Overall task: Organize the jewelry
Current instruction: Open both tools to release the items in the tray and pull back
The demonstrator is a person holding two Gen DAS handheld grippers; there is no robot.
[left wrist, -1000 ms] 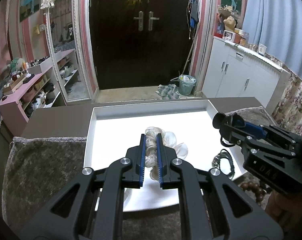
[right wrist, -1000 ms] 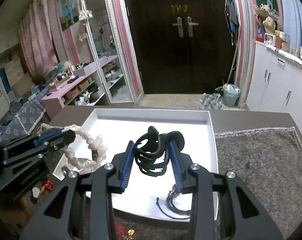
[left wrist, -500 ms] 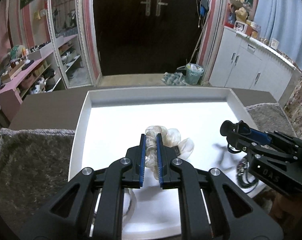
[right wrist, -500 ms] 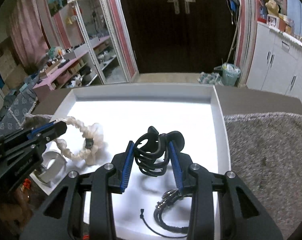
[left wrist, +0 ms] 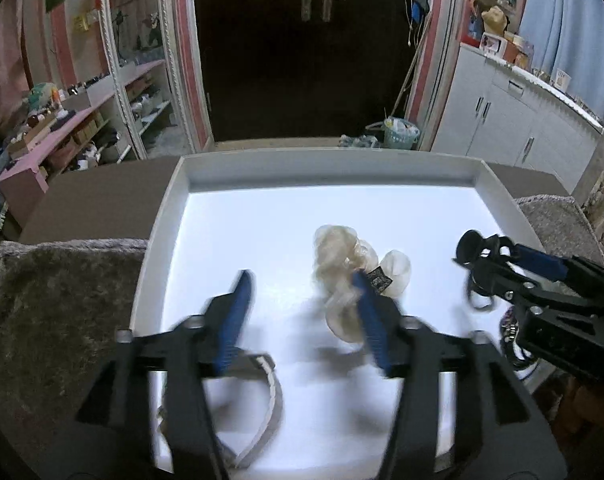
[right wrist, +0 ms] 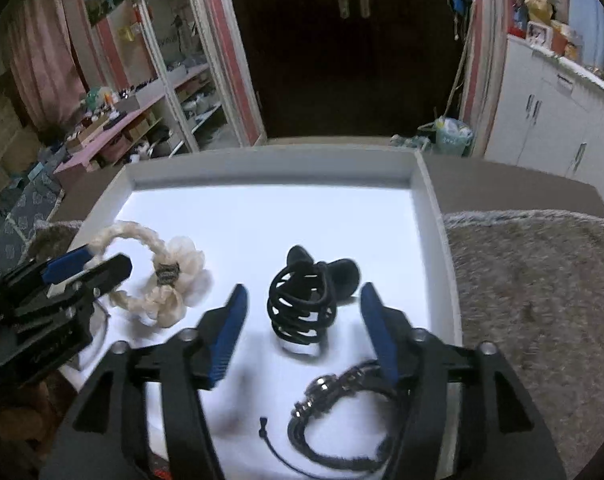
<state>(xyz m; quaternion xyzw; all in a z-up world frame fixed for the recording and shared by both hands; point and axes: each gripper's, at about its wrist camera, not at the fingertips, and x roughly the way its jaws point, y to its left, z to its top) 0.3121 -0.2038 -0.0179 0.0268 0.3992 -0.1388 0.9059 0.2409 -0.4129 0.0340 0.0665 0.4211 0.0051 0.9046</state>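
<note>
Left wrist view. Our left gripper (left wrist: 302,312) has just been opening; its 2 fingers (left wrist: 234,320) stand well apart, blurred, over the white tray (left wrist: 170,216). The cream scrunchie (left wrist: 353,276) lies on the tray floor about mid-tray, against the inner face of the right-hand finger, not centred in the gap; nothing presses on it, so we judge it released. A pale band (left wrist: 270,408) curves near the tray's near edge, under the left-hand finger. The right gripper (left wrist: 497,264) enters from the tray's right edge.

Right wrist view. Our right gripper (right wrist: 302,332) has also just been opening; its fingers (right wrist: 230,328) flank the black hair ties (right wrist: 305,304) without touching them. The bundle rests on the tray, right of centre, just ahead of the fingertips, its long axis running roughly away from us. A dark bracelet (right wrist: 337,412) lies nearer the near edge, partly under the right-hand finger. The scrunchie sits toward the tray's left edge, beside the left gripper's tip.

We judge both items set down. The withdrawal turns on clearance: each hand should lift straight back, the left minding the scrunchie against its finger.
</note>
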